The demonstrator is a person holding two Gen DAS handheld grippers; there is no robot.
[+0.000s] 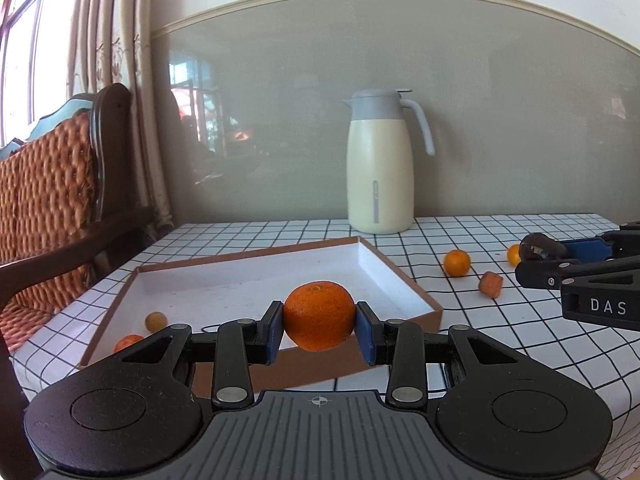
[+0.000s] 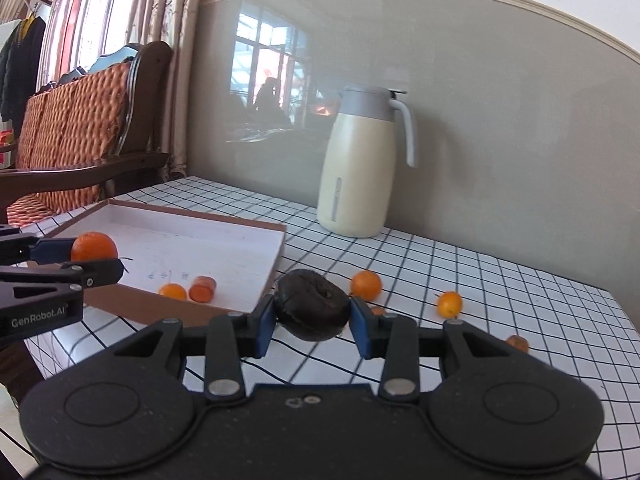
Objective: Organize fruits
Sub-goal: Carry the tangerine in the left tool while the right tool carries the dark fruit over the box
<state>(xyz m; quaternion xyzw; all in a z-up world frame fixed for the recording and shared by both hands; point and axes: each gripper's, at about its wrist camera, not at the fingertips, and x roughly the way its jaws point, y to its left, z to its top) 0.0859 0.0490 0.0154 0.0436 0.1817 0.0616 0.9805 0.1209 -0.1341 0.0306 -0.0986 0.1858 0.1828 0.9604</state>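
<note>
My left gripper (image 1: 319,322) clamps the orange (image 1: 319,315) above the tray (image 1: 400,280), ready to drop it; my right gripper (image 2: 312,316) clamps a dark fruit (image 2: 312,310) over the table, waiting.

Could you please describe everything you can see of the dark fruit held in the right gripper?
The dark fruit is roundish, near black, with a rough matte skin and a dimple on its upper face. The right gripper clamps it between its blue pads, lifted above the checked tablecloth, just right of the shallow cardboard tray.
</note>
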